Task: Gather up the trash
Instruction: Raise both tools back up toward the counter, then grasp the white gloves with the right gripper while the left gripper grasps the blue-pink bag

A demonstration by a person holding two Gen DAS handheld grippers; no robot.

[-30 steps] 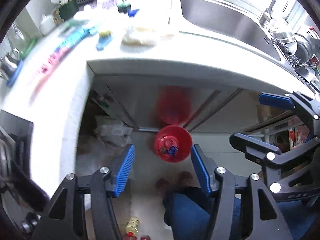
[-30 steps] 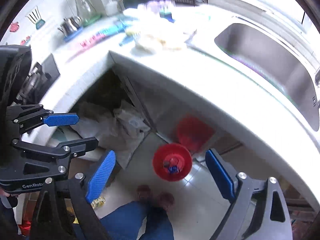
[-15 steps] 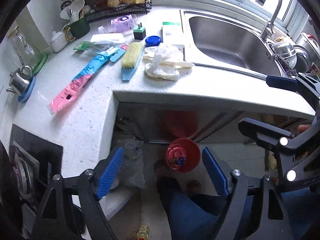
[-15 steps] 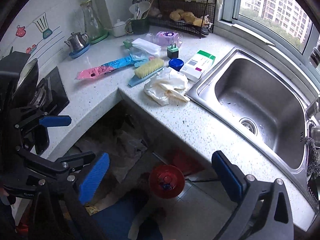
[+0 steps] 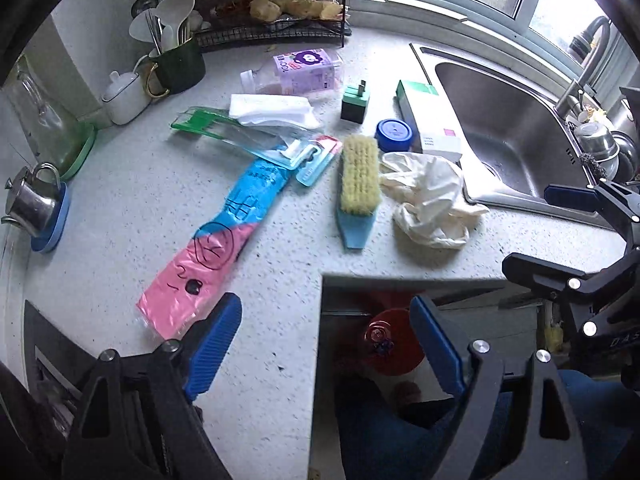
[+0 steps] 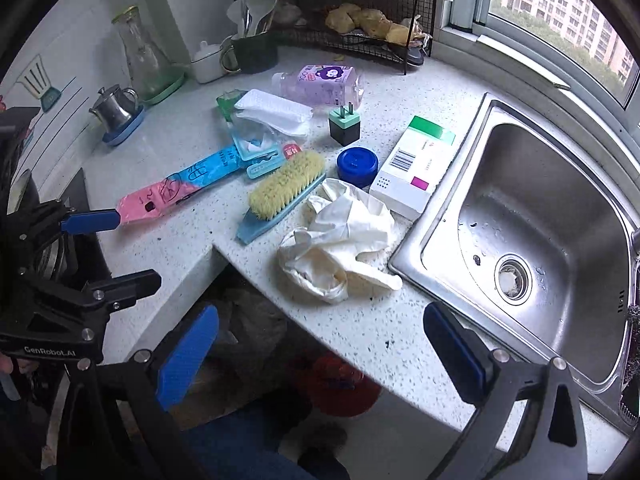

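Both grippers, the left gripper (image 5: 326, 344) and right gripper (image 6: 320, 356), have risen from the red bin (image 5: 390, 340) with jaws released and empty, facing the crumpled gloves (image 6: 340, 248) near the surface (image 6: 168, 224) edge.

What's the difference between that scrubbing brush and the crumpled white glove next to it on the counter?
The scrubbing brush is stiff and straight, with yellow bristles facing up on a blue base; the crumpled white glove is soft, cream-white and bunched into a heap. The brush lies nearer the pink-and-blue wrapper, the glove nearer the sink. Both rest on the speckled counter, untouched by either tool.
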